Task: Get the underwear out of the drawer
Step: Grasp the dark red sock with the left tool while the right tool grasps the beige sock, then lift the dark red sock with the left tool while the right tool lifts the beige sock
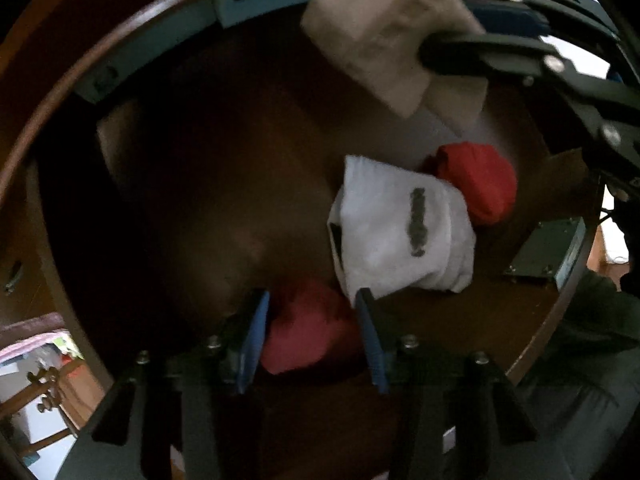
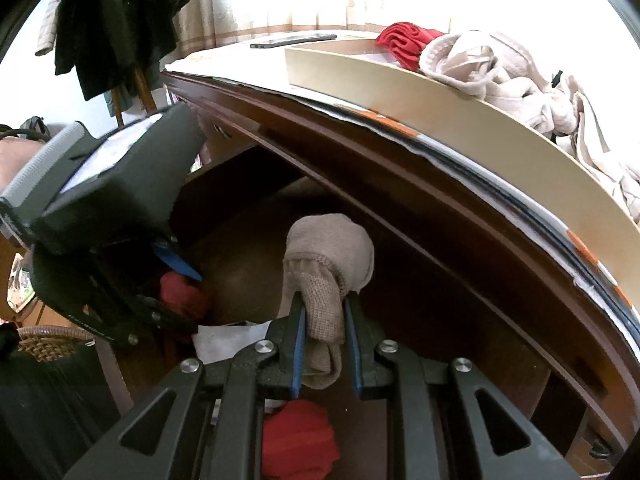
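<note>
I look straight down into a dark wooden drawer [image 1: 208, 152]. My left gripper [image 1: 312, 340] stands open, and a red rolled garment [image 1: 308, 332] lies between its blue pads. Just beyond lie a white folded garment [image 1: 400, 224] and another red roll [image 1: 480, 184]. Above the drawer, my right gripper [image 2: 324, 304] is shut on a beige knitted garment [image 2: 328, 260]. That beige garment [image 1: 376, 28] and the right gripper [image 1: 428, 54] also show at the top of the left wrist view. My left gripper [image 2: 176, 284] reaches into the drawer's left side.
A pale shallow tray [image 2: 400, 88] on the desktop above the drawer holds a red cloth [image 2: 408, 42] and crumpled beige clothes [image 2: 504, 72]. A phone [image 2: 292, 41] lies behind it. Dark clothes [image 2: 120, 20] hang at the left, and a wicker basket [image 2: 48, 340] stands below.
</note>
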A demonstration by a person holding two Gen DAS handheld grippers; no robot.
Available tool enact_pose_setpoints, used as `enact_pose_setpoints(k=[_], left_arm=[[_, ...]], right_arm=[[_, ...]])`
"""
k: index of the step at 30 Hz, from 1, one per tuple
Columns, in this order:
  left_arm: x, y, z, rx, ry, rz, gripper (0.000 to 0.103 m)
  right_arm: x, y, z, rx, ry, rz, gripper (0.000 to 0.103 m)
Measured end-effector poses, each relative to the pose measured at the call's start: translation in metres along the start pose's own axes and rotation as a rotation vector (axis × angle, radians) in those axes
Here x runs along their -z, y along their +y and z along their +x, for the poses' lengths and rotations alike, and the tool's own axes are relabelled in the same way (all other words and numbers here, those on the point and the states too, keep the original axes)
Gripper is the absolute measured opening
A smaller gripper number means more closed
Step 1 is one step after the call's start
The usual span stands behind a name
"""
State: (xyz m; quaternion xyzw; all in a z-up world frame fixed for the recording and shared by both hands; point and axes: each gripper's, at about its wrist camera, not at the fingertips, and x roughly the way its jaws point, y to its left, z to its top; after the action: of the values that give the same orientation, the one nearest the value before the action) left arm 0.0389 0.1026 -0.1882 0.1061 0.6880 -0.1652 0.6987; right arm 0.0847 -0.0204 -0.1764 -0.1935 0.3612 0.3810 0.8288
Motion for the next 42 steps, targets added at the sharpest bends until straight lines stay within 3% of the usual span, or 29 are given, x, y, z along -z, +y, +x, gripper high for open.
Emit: enact_pose_setpoints(k=[1,2,6,14,21,25,33,42], left_arm=[[0.001,0.003,0.001,0.001,-0.002,-0.007,0.041],[0.003,0.005,0.000,-0.006,-0.008,-0.006,0.033],[0.009,0.002,-0.011,-0.044,-0.049,0.032,0.024],[0.034,0.002,-0.074,-0.129,-0.290,0.001,0.023],[0.050,-0.006,-0.122,-0.171,-0.506,-0.065,0.023],[0.055,-0.006,-0.139,-0.235,-0.619,-0.090,0.023],[0.048,-0.034,-0.131,-0.284,-0.745,-0.108,0.023],[0.038,-0.037,-0.162,-0.332,-0.853,-0.113,0.023]], right_arm=[[0.001,-0.001,-0.001,0.000,0.000,0.001,0.020],[0.002,-0.001,-0.002,0.001,-0.001,0.002,0.020],[0.002,-0.003,-0.005,0.004,-0.013,0.011,0.020],[0.008,-0.005,-0.024,0.010,-0.070,0.035,0.020],[0.010,-0.005,-0.054,0.017,-0.165,0.052,0.020],[0.012,-0.002,-0.072,0.023,-0.218,0.050,0.020],[0.010,0.000,-0.103,0.041,-0.312,0.042,0.020],[0.003,-0.006,-0.128,0.068,-0.388,0.054,0.020]])
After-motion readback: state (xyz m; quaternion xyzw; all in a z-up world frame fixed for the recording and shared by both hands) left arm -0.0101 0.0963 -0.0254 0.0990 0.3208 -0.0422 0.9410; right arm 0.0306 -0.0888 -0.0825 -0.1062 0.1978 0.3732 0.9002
